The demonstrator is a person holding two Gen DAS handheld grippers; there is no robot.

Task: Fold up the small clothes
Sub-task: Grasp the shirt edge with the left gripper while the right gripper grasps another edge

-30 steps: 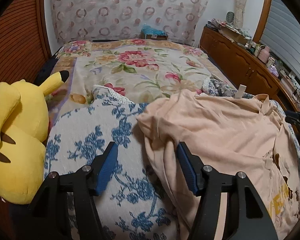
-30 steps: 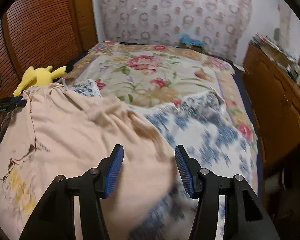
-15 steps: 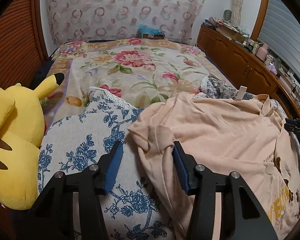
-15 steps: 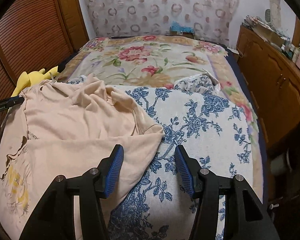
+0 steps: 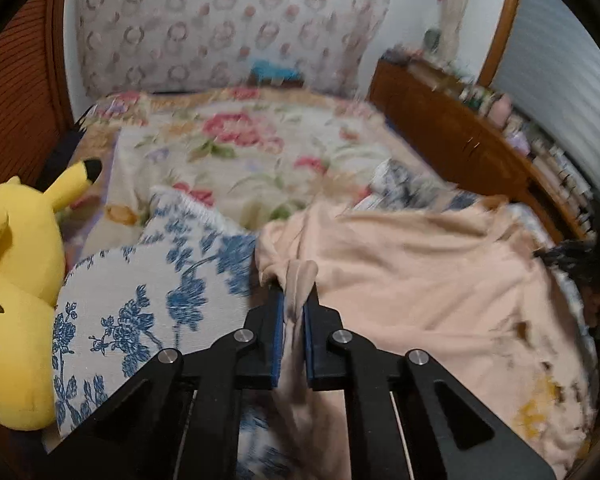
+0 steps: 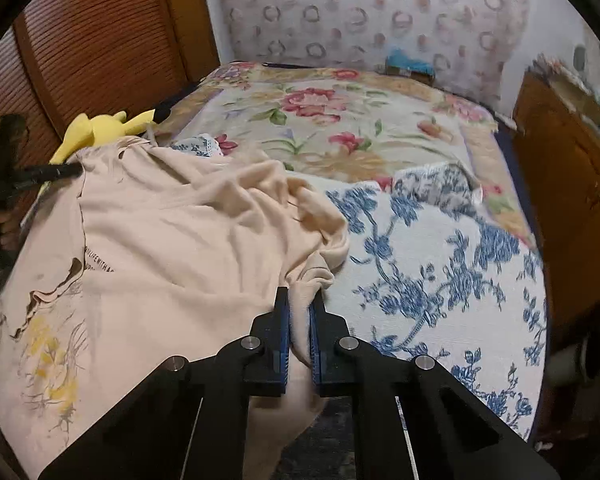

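A peach T-shirt (image 5: 420, 272) (image 6: 172, 240) with a yellow print lies rumpled on a blue-flowered cloth (image 5: 140, 300) (image 6: 440, 280) on the bed. My left gripper (image 5: 294, 292) is closing its jaws, and its blue pads pinch a bunched fold at the shirt's left edge. At the shirt's right edge my right gripper (image 6: 300, 294) is closing too, with a fold of the fabric pressed between its pads. The left wrist view is blurred.
A yellow plush toy (image 5: 16, 280) (image 6: 100, 128) sits at the bed's left edge by a slatted wooden door (image 6: 80, 40). A wooden cabinet (image 5: 460, 148) (image 6: 572, 200) with clutter on top runs along the right. A flowered bedspread (image 6: 332, 128) stretches behind.
Both grippers stood open over the shirt's edges before; now each has closed onto a fold of the peach fabric. The shirt's corners are bunched up where they are pinched.
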